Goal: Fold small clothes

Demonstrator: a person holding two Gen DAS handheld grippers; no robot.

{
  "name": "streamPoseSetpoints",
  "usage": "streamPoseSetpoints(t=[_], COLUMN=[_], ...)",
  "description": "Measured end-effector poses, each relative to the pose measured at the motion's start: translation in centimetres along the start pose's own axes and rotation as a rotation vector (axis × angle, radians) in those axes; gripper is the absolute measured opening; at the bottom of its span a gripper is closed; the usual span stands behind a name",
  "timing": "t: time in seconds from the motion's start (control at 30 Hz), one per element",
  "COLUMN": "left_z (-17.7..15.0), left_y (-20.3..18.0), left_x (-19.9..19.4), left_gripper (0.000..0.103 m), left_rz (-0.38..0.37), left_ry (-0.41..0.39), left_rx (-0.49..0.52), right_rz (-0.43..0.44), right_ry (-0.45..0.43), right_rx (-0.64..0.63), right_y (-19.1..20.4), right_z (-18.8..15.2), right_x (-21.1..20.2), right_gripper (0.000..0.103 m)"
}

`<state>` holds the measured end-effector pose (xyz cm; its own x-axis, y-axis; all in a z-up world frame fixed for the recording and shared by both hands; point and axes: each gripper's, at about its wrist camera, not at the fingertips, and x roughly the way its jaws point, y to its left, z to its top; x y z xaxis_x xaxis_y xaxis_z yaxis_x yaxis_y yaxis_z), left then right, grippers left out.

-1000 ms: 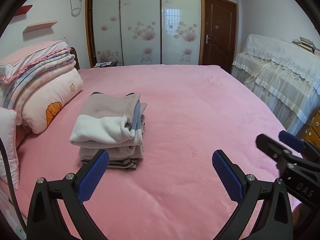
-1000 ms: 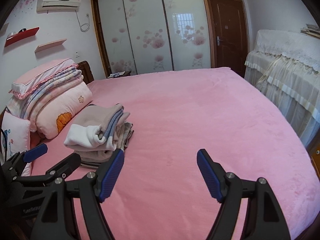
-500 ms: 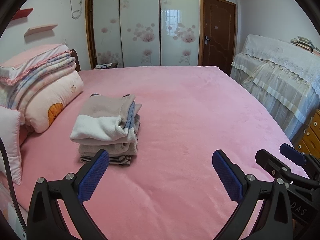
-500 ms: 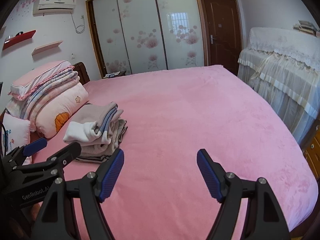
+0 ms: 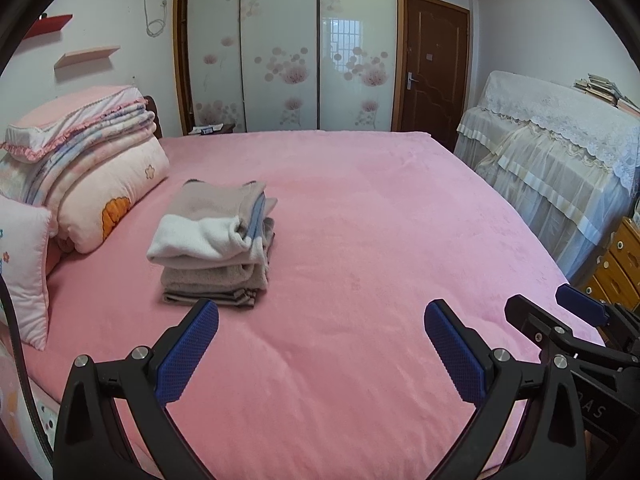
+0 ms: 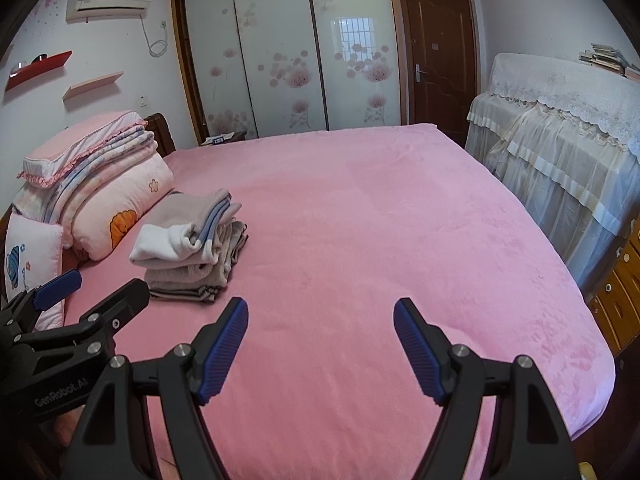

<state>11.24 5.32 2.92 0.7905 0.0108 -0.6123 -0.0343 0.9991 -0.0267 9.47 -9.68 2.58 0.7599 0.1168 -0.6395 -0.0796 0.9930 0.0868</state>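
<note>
A stack of folded small clothes [image 5: 216, 240], beige, white and striped, lies on the pink bed [image 5: 360, 220] left of centre; it also shows in the right wrist view [image 6: 188, 248]. My left gripper [image 5: 320, 320] is open and empty, held above the near part of the bed, in front and to the right of the stack. My right gripper [image 6: 320, 316] is open and empty, to the right of the left one. The right gripper shows at the right edge of the left wrist view [image 5: 560, 312]. The left gripper shows at the left of the right wrist view [image 6: 92, 292].
Folded quilts and pillows [image 5: 88, 176] are piled at the bed's left side. A lace-covered piece of furniture [image 5: 552, 152] stands to the right, with a wooden drawer unit [image 5: 616, 272] nearer. Sliding wardrobe doors [image 5: 288, 52] and a brown door [image 5: 434, 64] are behind.
Both grippers have drawn back and up from the bed, so the clothes stack looks smaller and farther. Both stay open and empty.
</note>
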Motion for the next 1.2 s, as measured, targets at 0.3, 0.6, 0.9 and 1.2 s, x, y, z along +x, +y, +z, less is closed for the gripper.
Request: streamPoseSetpoints(t=[0.3,0.6,0.9,1.2], left_z=[-1.5,-1.9,-2.2,-2.4], left_y=[-0.5,-0.5,-0.9,-0.7], left_x=[-0.9,-1.5,-2.3,-2.7], left_gripper=[0.102,0.102,0.102,0.102], left_rz=[-0.005,0.000,0.027,0.027], left_ry=[0.048,0.054,0.044,0.048], left_rx=[-0.029,-0.037,-0.030,-0.033], right_rz=[-0.034,-0.035,-0.044,-0.043], right_ry=[0.001,0.004,-0.015,-0.018], right_rx=[-0.016,-0.013,-0.023,-0.023], right_y=[-0.2,-0.5,-0.5,-0.5], right_z=[-1.4,-2.0,-2.4,-2.4], right_x=[-1.2,-1.8,-3.0,-3.2], right_gripper=[0.076,0.076,0.076,0.076])
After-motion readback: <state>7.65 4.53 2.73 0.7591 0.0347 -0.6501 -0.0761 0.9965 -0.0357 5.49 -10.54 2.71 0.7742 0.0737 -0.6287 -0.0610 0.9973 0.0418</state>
